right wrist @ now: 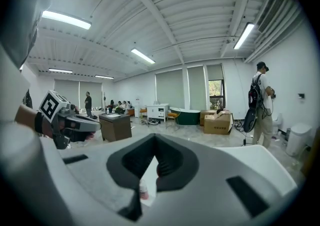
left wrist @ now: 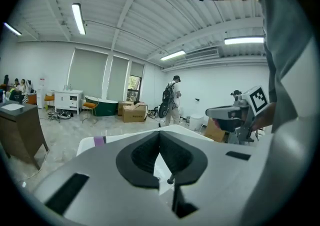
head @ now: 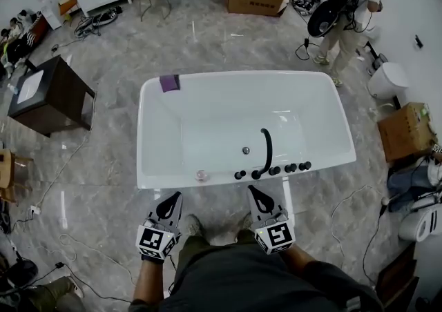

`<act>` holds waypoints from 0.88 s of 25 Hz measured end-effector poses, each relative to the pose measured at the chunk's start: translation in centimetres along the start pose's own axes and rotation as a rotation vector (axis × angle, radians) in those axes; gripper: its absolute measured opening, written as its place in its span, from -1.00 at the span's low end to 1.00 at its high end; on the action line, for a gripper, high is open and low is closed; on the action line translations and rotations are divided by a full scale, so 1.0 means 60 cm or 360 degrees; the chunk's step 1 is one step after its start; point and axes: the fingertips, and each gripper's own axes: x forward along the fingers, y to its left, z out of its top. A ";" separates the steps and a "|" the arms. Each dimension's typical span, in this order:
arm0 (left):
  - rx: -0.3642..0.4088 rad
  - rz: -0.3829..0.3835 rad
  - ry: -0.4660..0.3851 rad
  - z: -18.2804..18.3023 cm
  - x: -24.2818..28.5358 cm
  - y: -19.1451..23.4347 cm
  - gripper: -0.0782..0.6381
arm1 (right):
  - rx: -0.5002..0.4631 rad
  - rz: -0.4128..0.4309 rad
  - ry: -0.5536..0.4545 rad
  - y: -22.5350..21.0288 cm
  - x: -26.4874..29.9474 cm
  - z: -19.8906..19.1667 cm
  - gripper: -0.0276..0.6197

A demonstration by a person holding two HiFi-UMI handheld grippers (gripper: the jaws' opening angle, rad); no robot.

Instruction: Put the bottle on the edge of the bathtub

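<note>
Both the left gripper [head: 174,199] and the right gripper [head: 254,192] are held, jaws together and empty, before the bathtub [head: 142,138], on whose near rim the bottle [head: 201,175], seemingly upright, is seen.

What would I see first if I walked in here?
A big white tub fills the middle, with a black tap on its near edge. A tiny pink bottle stands on that edge, and the left gripper and right gripper point at the tub, both shut and empty.
</note>
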 end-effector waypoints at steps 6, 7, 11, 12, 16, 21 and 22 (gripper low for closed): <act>0.0031 0.0036 -0.0028 0.019 -0.014 -0.025 -0.78 | -0.0020 0.0006 -0.0015 -0.003 -0.016 0.012 -0.91; 0.0039 0.0040 -0.0032 0.022 -0.018 -0.026 -0.78 | -0.0023 0.0008 -0.0017 -0.001 -0.017 0.013 -0.91; 0.0041 0.0057 -0.0039 0.021 -0.031 -0.031 -0.78 | -0.0041 0.0015 -0.0037 0.002 -0.025 0.017 -0.91; 0.0038 0.0063 -0.0038 0.018 -0.032 -0.032 -0.78 | -0.0045 0.0016 -0.0039 0.001 -0.026 0.017 -0.91; 0.0021 0.0071 -0.0032 0.009 -0.035 -0.037 -0.78 | -0.0062 0.0018 -0.0042 -0.002 -0.030 0.016 -0.91; 0.0015 0.0059 -0.0031 -0.001 -0.038 -0.042 -0.78 | -0.0062 0.0008 -0.0036 0.004 -0.033 0.011 -0.91; 0.0016 0.0057 -0.0034 0.000 -0.037 -0.042 -0.78 | -0.0060 0.0005 -0.0035 0.005 -0.033 0.010 -0.91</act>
